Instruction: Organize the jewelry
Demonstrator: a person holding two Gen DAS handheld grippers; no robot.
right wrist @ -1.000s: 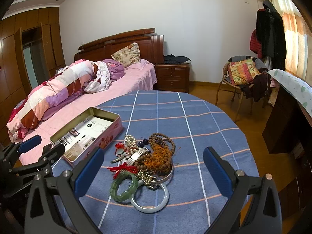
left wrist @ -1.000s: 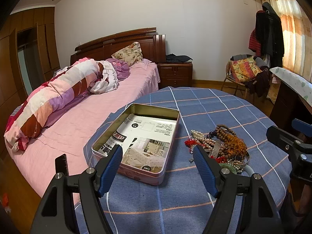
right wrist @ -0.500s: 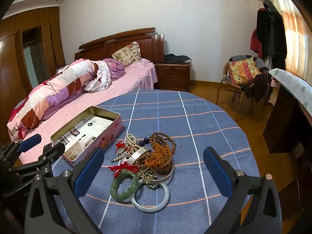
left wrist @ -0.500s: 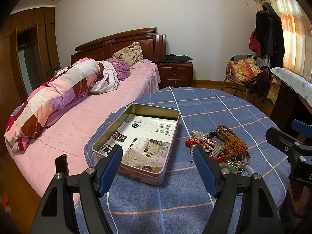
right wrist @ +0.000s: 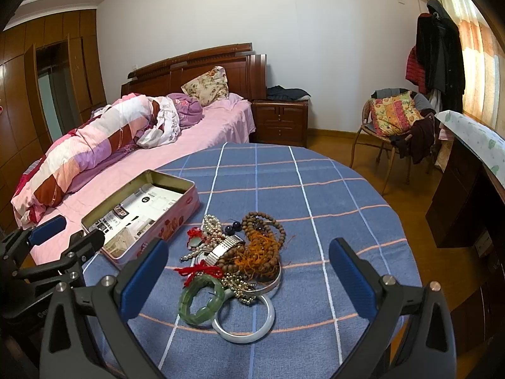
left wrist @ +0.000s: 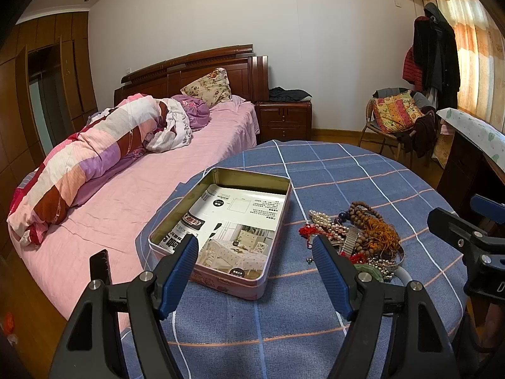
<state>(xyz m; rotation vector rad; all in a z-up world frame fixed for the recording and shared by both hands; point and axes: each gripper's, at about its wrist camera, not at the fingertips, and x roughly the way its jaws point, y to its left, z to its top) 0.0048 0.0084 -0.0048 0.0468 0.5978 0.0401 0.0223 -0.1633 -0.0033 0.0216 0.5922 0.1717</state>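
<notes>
pink tin (left wrist: 252, 287) holds a printed leaflet (left wrist: 240, 227), writing unreadable.

Left of my round table (right wrist: 315, 189) stands the pink bed (right wrist: 176, 145); beyond it, 1 nightstand (right wrist: 281, 123), white wall (right wrist: 284, 31), sunlit curtains (right wrist: 479, 47) far right.

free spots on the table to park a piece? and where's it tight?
Bare cloth lies beyond the jewelry pile, toward the far table edge, and right of it toward the right gripper finger. The tin floor holds only printed paper. It is crowded in the narrow strip between tin and pile, and among the tangled bracelets.
</notes>
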